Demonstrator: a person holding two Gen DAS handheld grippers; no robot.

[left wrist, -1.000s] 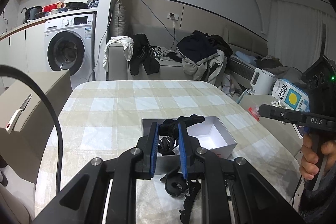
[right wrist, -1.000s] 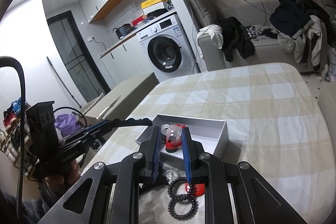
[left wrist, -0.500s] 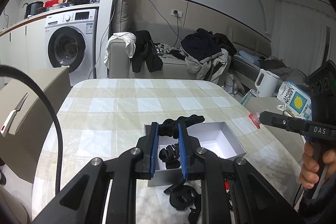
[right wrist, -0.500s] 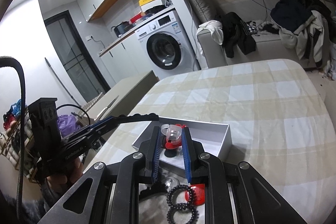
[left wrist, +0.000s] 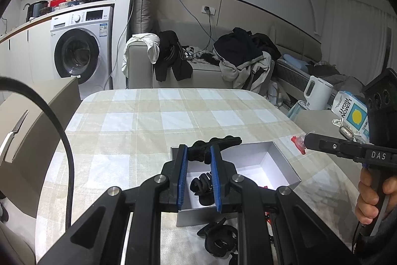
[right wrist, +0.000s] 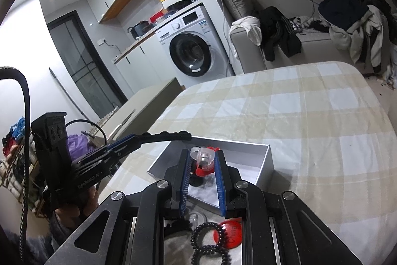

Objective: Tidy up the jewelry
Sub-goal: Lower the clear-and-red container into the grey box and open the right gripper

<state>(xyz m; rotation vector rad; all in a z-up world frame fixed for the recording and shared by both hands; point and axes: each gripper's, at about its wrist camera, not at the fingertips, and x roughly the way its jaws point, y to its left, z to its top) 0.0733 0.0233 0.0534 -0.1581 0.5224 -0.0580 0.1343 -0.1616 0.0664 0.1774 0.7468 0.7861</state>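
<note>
- Left wrist view: my left jaws [left wrist: 198, 153] are clenched on a black hair clip [left wrist: 215, 143], long and knobbly, its far end sticking out to the right past the blue pads.
- That clip hangs over the near-left part of the white box [left wrist: 268, 153], above the rim.
- Inside the box, a second black clip [left wrist: 202, 186] lies on the white floor, below and between my left jaws.
- On the tabletop [left wrist: 148, 121], just in front of the box's near wall, sits another black claw clip [left wrist: 218, 240].
- Same view, right edge: a hand [left wrist: 372, 200] grips the handle of my right gripper; a small red-and-clear piece shows at its tip, over the tabletop right of the box.
- Right wrist view: my right jaws [right wrist: 203, 159] are grasping a clear plastic clip with red parts [right wrist: 204, 160], held over the near side of the open box.
- Below my right jaws, on the tabletop, lie black coiled hair ties [right wrist: 209, 244] and, touching them, a red disc [right wrist: 229, 231] with lettering.
- Left gripper reaches in from the left, its black clip over the box's far-left corner.
</note>
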